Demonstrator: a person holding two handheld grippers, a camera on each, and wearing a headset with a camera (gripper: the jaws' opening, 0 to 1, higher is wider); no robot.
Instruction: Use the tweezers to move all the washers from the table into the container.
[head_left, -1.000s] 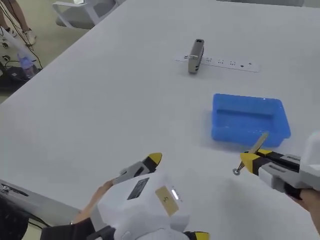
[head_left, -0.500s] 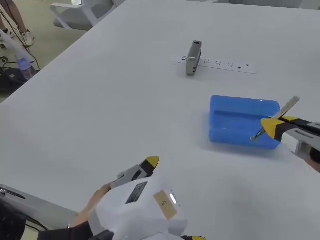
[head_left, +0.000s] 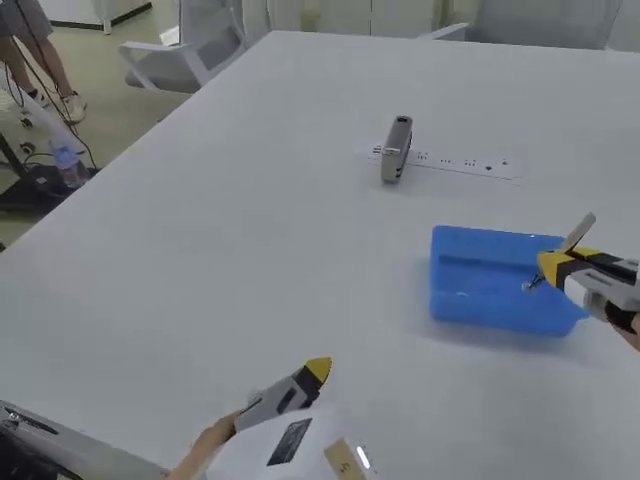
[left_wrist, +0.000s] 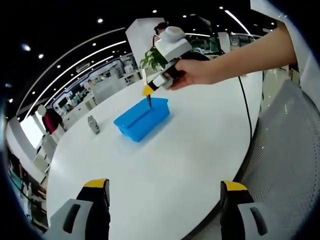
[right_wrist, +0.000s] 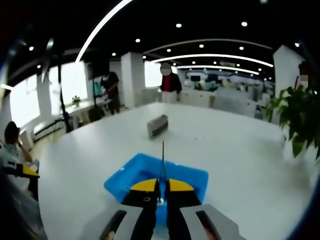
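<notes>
Over the blue container (head_left: 498, 312) now: right gripper (head_left: 552, 266) has carried the tweezers (head_left: 579, 233) up from the bare table (head_left: 250, 230) in front of the box, where their tips hung a second ago with a washer in them. Tips now point down inside the far right part of the box, just above its floor. Right gripper view: jaws closed tight on the tweezers' body, prongs squeezed to a single thin line, no gap visible. A small grey speck at the tips is probably the washer (head_left: 527, 287), too small to be sure it is still pinched and not already dropped. Left gripper (left_wrist: 164, 186) sits low near the table's near edge, jaws wide apart, holding nothing, well apart from the box. Meaning for the task: carry phase looks done, and the release into the box is the step in hand. I can make out no other washer on the table.
</notes>
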